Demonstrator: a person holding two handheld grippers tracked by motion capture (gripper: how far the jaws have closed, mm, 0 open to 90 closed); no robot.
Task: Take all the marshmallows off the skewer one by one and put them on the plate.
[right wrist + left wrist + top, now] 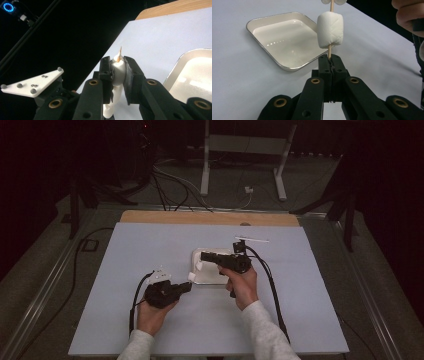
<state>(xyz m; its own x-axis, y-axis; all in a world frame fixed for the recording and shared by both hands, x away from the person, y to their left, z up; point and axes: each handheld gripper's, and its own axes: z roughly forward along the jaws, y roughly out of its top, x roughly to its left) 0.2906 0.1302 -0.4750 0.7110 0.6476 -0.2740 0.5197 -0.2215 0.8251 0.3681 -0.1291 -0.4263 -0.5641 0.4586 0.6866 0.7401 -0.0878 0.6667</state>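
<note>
White marshmallow (pixel 330 30), seemingly cream tray (pixel 284 37)

The counter (pixel 150 245) lies bare across its whole left half, its far strip and its right side, so a hand can pass freely there. In the middle sits a shallow tray (pixel 197 257), the one low obstacle. The left tongs (pixel 189 287) and the right tongs (pixel 204 255) crowd its left edge, joined by a skewer (pixel 329 51) carrying a marshmallow (pixel 330 30), which bars the gap between them. Cables (pixel 272 290) trail back along the counter beside each forearm.
</note>
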